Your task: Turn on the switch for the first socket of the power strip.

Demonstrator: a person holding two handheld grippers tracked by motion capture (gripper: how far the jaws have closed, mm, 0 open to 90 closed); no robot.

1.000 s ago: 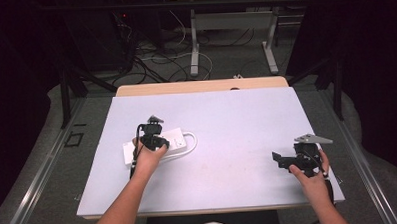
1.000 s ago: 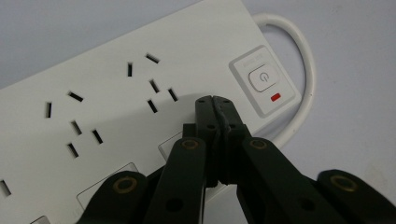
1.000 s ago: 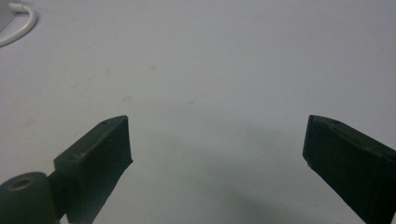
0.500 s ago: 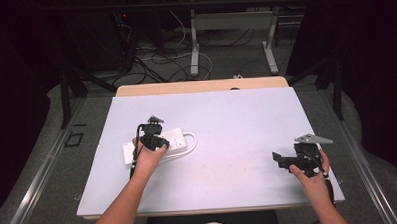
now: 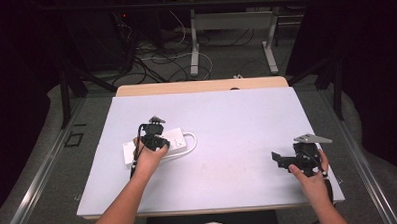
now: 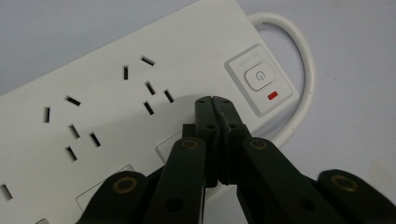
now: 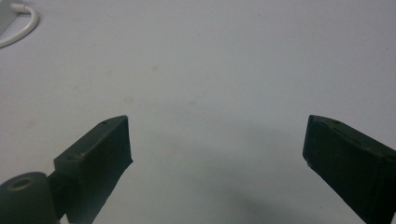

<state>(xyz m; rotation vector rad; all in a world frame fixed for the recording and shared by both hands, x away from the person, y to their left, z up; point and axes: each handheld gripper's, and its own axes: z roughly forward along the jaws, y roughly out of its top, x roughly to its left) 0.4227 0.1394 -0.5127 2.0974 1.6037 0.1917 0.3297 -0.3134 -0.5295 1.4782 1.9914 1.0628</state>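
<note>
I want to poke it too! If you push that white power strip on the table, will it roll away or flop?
Probably neither. The power strip is a flat, hard-looking block lying flat on the table, so it should slide rather than roll or tip. Its looped white cord looks bendy and would likely drag behind.

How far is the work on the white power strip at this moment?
Done: the left gripper is shut and its tip is over the power strip, beside the switch. In hand: it points toward that switch, but I cannot tell if it touches the strip. Left: the tip is not yet on the button. The right gripper is open above the bare table, holding nothing.
</note>
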